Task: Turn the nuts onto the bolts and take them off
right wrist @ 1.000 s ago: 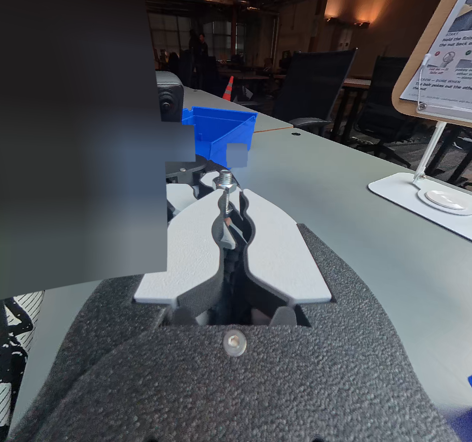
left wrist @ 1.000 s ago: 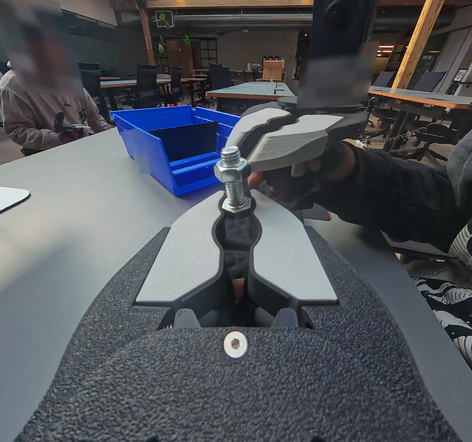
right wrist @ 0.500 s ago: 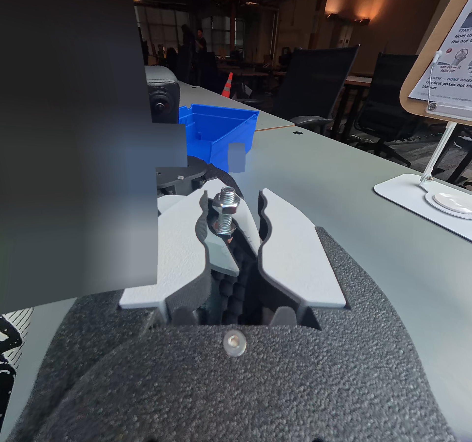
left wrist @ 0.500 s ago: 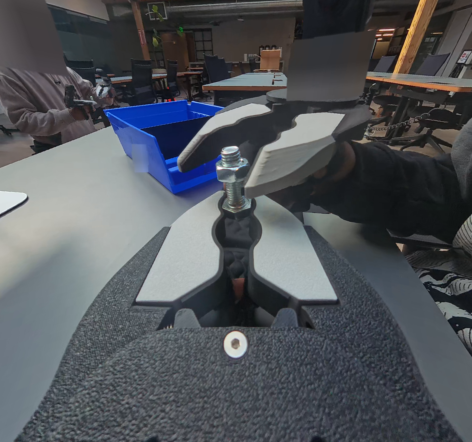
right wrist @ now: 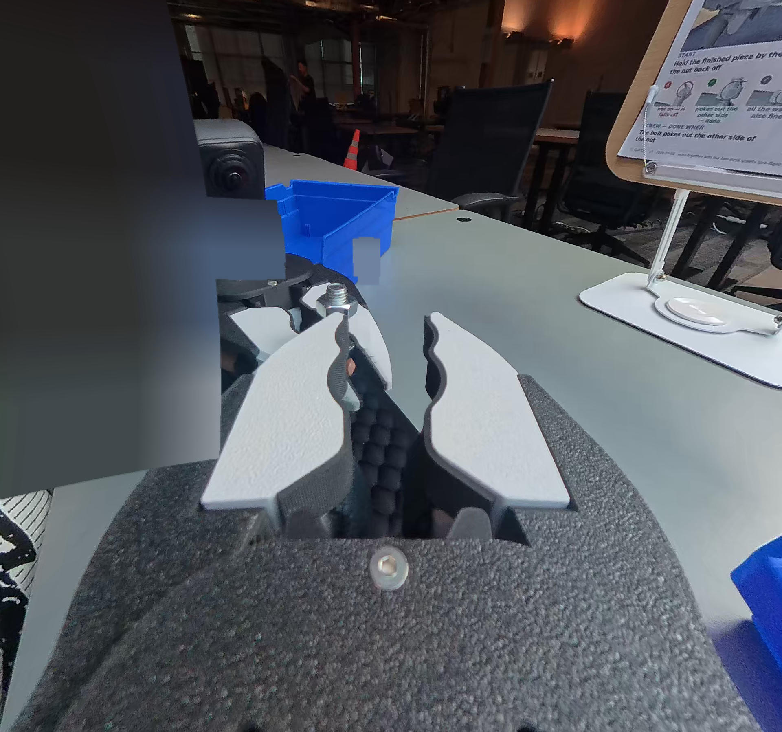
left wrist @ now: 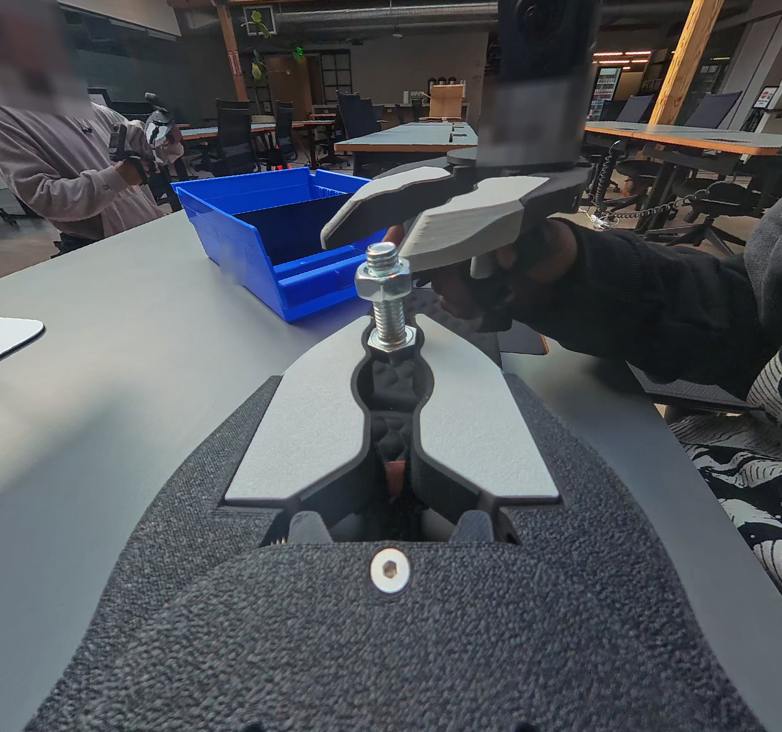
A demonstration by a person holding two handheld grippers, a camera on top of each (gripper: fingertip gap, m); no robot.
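A silver bolt (left wrist: pixel 387 318) stands upright, its hex head clamped between the tips of my left gripper (left wrist: pixel 392 333), which is shut on it. A silver nut (left wrist: pixel 383 282) sits near the top of the thread, with the bolt end poking out above it. My right gripper (left wrist: pixel 366 246) hovers just behind and above the nut with its jaws open and holds nothing. In the right wrist view the right gripper (right wrist: pixel 385 322) is open, and the nut (right wrist: pixel 334 307) lies just beyond its left fingertip, outside the gap.
A blue bin (left wrist: pixel 237 220) stands on the grey table (left wrist: pixel 127 331) behind the bolt and shows in the right wrist view (right wrist: pixel 338 220). A white stand with an instruction sheet (right wrist: pixel 677 318) is at right, and a blue object (right wrist: pixel 761 584) at lower right. A person (left wrist: pixel 63 170) is at far left. Both grippers' tips are close together, under 4 cm apart.
My right gripper was shut at the nut, then opened around it, and now stands wider open and drawn slightly off it. My left gripper still holds the bolt.
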